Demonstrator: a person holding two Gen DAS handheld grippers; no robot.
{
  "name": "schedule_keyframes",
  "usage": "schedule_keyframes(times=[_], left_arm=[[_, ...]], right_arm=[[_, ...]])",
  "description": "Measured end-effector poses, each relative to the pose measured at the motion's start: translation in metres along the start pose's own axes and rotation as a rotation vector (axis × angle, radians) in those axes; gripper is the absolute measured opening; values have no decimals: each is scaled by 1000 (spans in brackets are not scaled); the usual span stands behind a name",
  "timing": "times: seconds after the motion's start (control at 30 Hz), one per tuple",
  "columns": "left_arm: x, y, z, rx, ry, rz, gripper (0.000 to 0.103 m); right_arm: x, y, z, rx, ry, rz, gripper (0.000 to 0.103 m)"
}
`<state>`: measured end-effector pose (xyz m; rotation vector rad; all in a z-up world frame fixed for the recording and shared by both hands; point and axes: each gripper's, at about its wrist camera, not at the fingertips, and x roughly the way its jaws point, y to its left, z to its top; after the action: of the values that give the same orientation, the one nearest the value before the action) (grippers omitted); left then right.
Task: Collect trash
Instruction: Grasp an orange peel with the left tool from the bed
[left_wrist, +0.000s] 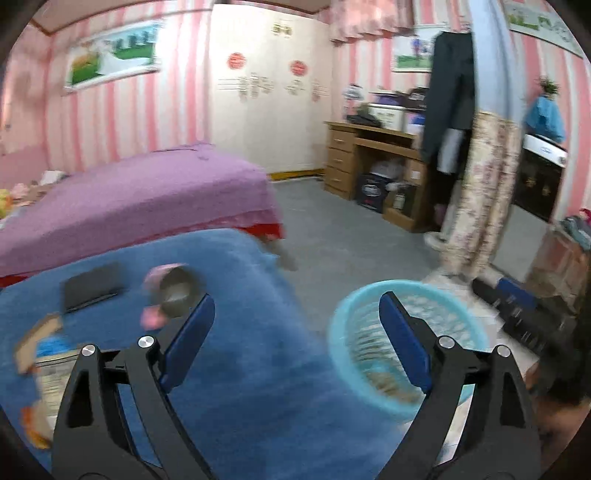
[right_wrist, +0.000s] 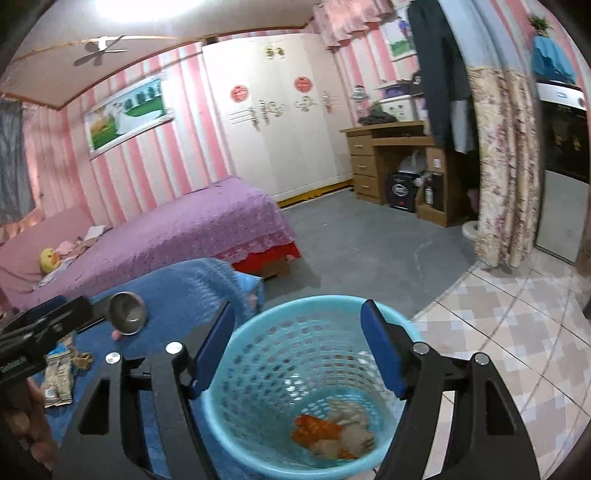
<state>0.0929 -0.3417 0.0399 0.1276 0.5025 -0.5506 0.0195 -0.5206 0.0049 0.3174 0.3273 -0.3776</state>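
A light blue mesh trash basket (right_wrist: 258, 369) stands on the floor beside a blue-covered table (right_wrist: 177, 291). Orange and pale wrappers (right_wrist: 332, 432) lie in its bottom. My right gripper (right_wrist: 297, 332) is open and empty, right above the basket's mouth. My left gripper (left_wrist: 297, 317) is open and empty, over the table's edge, with the basket (left_wrist: 354, 321) to its right. Wrappers and paper scraps (left_wrist: 40, 354) lie on the table at the left; they also show in the right wrist view (right_wrist: 61, 373). The left gripper's body (right_wrist: 33, 332) shows at the right view's left edge.
A steel bowl (right_wrist: 127, 314) and a black flat case (left_wrist: 92, 286) sit on the blue table. A purple bed (right_wrist: 177, 225) stands behind it. A wooden desk (right_wrist: 391, 147), a white wardrobe (right_wrist: 280, 122) and a floral curtain (right_wrist: 506, 166) stand further back. Grey floor and tiles lie to the right.
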Motion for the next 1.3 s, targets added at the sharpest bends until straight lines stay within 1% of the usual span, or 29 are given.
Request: schedule_keyframes(times=[0.07, 0.1, 0.17, 0.23, 0.3, 0.33, 0.37, 0.43, 0.5, 0.6, 0.7, 0.77, 0.83, 0.87, 0.93, 0.97, 1.0, 1.1, 1.2, 1.27, 1.3], left_arm=[[-20, 38, -8, -27, -3, 69, 88], [-34, 67, -17, -44, -3, 123, 88], [-49, 102, -27, -52, 5, 198, 88], [-67, 143, -43, -49, 11, 309, 89], [-80, 180, -58, -40, 18, 423, 91], [-86, 201, -68, -50, 30, 467, 91], [-92, 222, -78, -71, 45, 493, 91], [-100, 252, -93, -117, 68, 514, 91], [-105, 282, -112, -178, 92, 522, 91], [-105, 317, -136, -281, 152, 489, 91], [-105, 336, -153, -311, 179, 489, 90], [-107, 341, -156, -347, 176, 467, 90], [-110, 346, -155, -407, 154, 422, 90], [-111, 348, -155, -421, 148, 408, 89], [-110, 349, -155, -423, 142, 397, 85], [-107, 348, -156, -415, 148, 391, 82], [-100, 346, -156, -405, 167, 379, 77], [-84, 338, -157, -400, 207, 326, 68], [-83, 323, -158, -385, 224, 292, 67], [-81, 312, -159, -356, 233, 271, 66], [-78, 306, -159, -332, 247, 258, 58]], right_arm=[[3, 22, -3, -29, 8, 35, 70], [3, 32, -4, -39, 9, 51, 70], [7, 57, -9, -65, 26, 96, 70], [12, 80, -15, -81, 47, 146, 71], [16, 107, -23, -125, 67, 182, 72], [19, 127, -29, -160, 80, 207, 73], [19, 138, -32, -176, 87, 218, 73], [22, 161, -40, -203, 105, 249, 73], [24, 180, -47, -216, 123, 279, 73], [26, 205, -58, -246, 138, 302, 74], [34, 224, -65, -273, 162, 318, 74], [34, 233, -69, -284, 172, 325, 74], [33, 243, -74, -301, 178, 339, 74], [34, 249, -76, -313, 181, 344, 74], [34, 258, -81, -334, 190, 355, 74], [34, 263, -83, -343, 194, 359, 74], [34, 266, -85, -348, 198, 362, 74], [35, 274, -88, -361, 208, 373, 75], [35, 276, -89, -370, 215, 385, 75], [35, 276, -88, -374, 219, 387, 75], [35, 275, -88, -374, 219, 386, 75]])
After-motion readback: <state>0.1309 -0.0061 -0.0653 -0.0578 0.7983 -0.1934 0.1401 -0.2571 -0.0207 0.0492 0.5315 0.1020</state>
